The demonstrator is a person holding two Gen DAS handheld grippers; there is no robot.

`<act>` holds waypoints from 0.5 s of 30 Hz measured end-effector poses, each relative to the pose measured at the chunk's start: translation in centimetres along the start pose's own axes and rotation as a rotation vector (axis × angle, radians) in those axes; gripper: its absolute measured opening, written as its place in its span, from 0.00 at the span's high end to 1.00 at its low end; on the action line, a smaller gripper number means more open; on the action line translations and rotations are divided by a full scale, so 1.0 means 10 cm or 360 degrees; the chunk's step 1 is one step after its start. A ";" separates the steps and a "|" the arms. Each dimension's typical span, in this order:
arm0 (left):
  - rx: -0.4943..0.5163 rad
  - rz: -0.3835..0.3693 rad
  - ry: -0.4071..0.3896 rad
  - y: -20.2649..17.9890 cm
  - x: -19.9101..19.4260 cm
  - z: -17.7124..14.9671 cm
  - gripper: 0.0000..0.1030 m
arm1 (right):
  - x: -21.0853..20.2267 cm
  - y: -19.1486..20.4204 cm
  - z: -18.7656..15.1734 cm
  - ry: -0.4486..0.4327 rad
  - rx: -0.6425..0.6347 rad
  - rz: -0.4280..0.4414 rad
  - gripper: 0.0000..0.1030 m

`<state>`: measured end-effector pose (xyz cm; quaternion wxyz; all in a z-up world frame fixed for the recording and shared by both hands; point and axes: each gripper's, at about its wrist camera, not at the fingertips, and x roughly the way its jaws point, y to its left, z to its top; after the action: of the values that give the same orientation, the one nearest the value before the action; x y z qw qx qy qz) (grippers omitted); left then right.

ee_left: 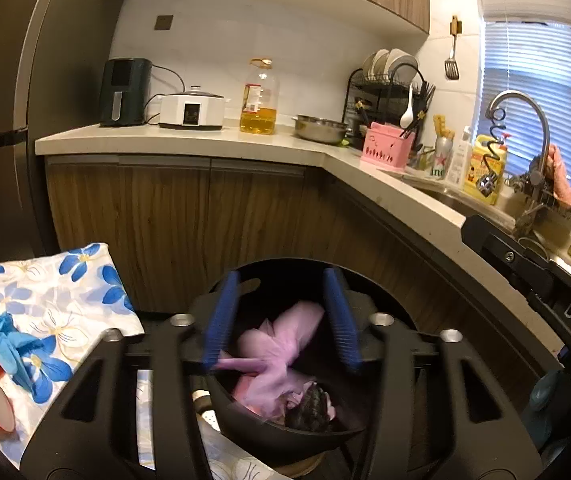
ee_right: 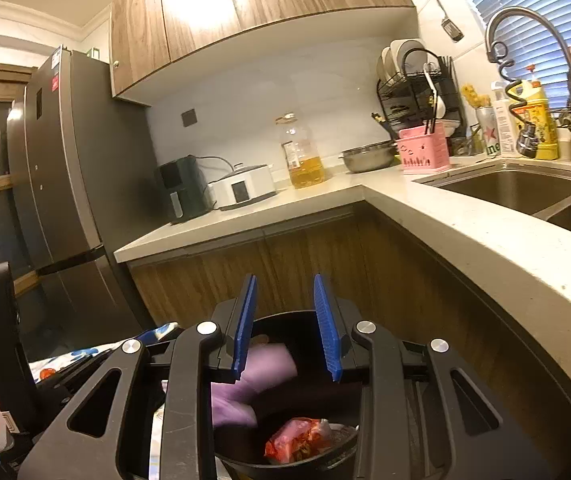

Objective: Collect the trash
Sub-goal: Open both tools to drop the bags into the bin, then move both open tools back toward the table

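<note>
Above the black bin (ee_left: 285, 428), both claws (ee_left: 283, 320) (ee_right: 287, 328) apart, purple rag (ee_left: 281, 344) falling in.

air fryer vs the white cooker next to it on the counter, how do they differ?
The dark, boxy air fryer stands tall and upright; the white electric cooker with a glass lid is low and wide. The fryer has a vertical front handle and no visible lid; the cooker has a knobbed lid and a small dark front panel. The fryer sits nearer the fridge, the cooker nearer the oil bottle. Both sit on the pale countertop, with cords behind them.
</note>
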<state>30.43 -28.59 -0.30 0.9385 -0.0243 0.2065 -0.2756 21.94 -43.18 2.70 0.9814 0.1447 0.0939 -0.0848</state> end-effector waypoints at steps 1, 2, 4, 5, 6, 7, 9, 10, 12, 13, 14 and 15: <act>0.0001 0.0002 0.0002 0.00 0.00 0.00 0.52 | -0.02 0.00 0.00 -0.0003 -0.0002 -0.0007 0.68; 0.0003 0.0009 0.0003 0.00 -0.02 -0.01 0.49 | -0.04 0.00 0.00 -0.0007 -0.0007 -0.0012 0.65; -0.0004 0.0030 -0.0008 0.03 -0.07 -0.03 0.42 | -0.09 0.02 -0.02 -0.0011 -0.0020 -0.0021 0.63; -0.0011 0.0041 -0.0017 0.05 -0.11 -0.05 0.37 | -0.11 0.03 -0.03 -0.0010 -0.0027 -0.0021 0.62; -0.0016 0.0058 -0.0024 0.06 -0.14 -0.06 0.31 | -0.13 0.04 -0.04 -0.0009 -0.0034 -0.0023 0.61; -0.0024 0.0082 -0.0038 0.08 -0.19 -0.07 0.29 | -0.15 0.05 -0.05 -0.0010 -0.0040 -0.0028 0.60; -0.0032 0.0115 -0.0054 0.11 -0.30 -0.11 0.27 | -0.20 0.08 -0.07 -0.0008 -0.0048 -0.0033 0.56; -0.0031 0.0135 -0.0053 0.13 -0.33 -0.12 0.26 | -0.22 0.09 -0.08 -0.0008 -0.0050 -0.0032 0.56; -0.0030 0.0208 -0.0067 0.17 -0.45 -0.16 0.22 | -0.28 0.13 -0.12 -0.0010 -0.0060 -0.0032 0.50; -0.0034 0.0236 -0.0072 0.18 -0.51 -0.19 0.22 | -0.31 0.16 -0.13 -0.0013 -0.0066 -0.0029 0.48; -0.0038 0.0263 -0.0078 0.20 -0.57 -0.21 0.20 | -0.34 0.18 -0.15 -0.0014 -0.0072 -0.0027 0.46; -0.0047 0.0299 -0.0089 0.23 -0.66 -0.25 0.19 | -0.37 0.21 -0.17 -0.0015 -0.0076 -0.0021 0.43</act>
<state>25.57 -23.03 -0.44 0.9652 -0.0263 0.1856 -0.1825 18.53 -40.23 2.44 0.9844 0.1202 0.0922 -0.0896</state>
